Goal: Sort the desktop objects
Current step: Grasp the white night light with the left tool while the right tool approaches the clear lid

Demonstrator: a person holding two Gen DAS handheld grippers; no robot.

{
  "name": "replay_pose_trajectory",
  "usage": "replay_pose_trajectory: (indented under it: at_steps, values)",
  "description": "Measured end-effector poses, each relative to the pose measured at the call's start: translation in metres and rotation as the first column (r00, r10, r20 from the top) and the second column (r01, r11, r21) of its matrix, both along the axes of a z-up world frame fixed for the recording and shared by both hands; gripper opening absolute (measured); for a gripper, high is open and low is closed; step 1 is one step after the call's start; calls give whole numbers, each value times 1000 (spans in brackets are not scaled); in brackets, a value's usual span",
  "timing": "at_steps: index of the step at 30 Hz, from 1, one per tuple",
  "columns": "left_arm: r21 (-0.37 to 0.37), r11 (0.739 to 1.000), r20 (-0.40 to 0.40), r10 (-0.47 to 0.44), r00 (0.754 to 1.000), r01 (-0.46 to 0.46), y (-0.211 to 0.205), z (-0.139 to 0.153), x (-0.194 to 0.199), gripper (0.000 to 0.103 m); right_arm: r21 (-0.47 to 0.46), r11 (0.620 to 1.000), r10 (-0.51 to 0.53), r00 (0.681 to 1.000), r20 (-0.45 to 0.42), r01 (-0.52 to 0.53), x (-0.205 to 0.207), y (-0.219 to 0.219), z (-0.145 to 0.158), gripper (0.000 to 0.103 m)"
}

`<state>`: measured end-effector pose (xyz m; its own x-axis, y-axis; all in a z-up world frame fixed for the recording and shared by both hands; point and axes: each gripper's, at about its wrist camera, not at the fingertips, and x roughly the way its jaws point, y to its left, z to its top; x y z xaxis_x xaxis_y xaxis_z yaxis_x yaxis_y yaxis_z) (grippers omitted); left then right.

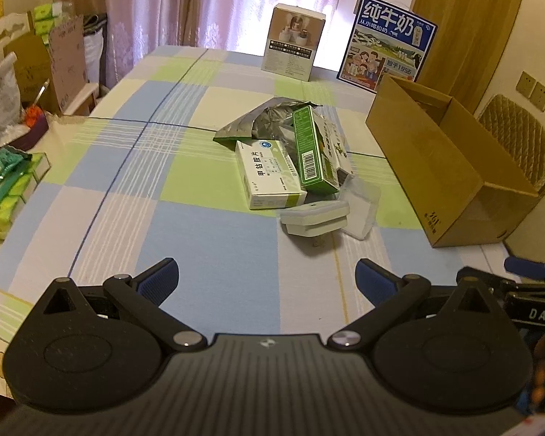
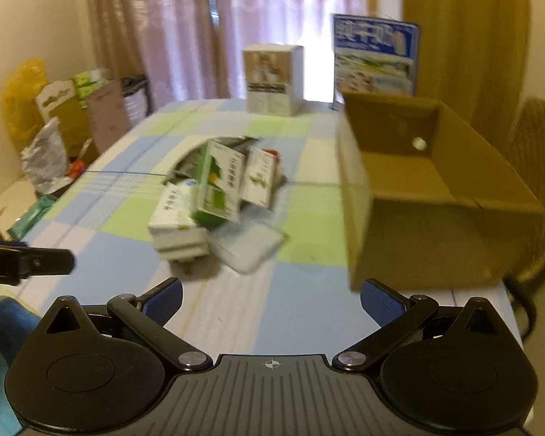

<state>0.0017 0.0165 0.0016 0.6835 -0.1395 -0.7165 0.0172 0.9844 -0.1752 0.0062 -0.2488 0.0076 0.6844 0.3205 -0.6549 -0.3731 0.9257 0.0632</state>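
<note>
Evidently nothing is in hand yet: left gripper (image 1: 267,283) spread wide and empty, low over the checked tablecloth (image 1: 214,239); right gripper (image 2: 270,303) likewise wide apart, holding nothing, its view blurred. Heap of clutter sits at 12 o'clock from the left gripper, well apart from it: white medicine box (image 1: 269,178) lying flat, green box (image 1: 310,150) leaning across it, crumpled foil pouch (image 1: 265,120) behind, a white plug adapter (image 1: 314,218) nearest, touching a clear plastic lid (image 1: 361,212). Open cardboard box (image 1: 443,167) stands at 2 o'clock, just beside the heap; in the right wrist view its inside looks nearly bare, one small pale round thing on the far wall, cannot tell what. Judgement: sorting is at its start, and the carton is the likely destination. Best first pick is the adapter, being nearest and unburdened; approach level, straddle its short sides, close on the body, not the lid. Taking the white box first risks toppling the green one leaning on it.
</note>
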Motion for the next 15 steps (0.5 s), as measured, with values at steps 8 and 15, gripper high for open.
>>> replay_pose_trajectory:
  at_steps: [8, 15]
  values:
    - [50, 996, 55, -74, 996, 71, 13, 11, 26, 102, -16, 997, 81, 996, -40, -82, 35, 33, -8, 101]
    - [62, 996, 66, -65, 996, 61, 35, 4, 57, 102, -27, 992, 118, 990, -82, -120, 59, 56, -30, 101]
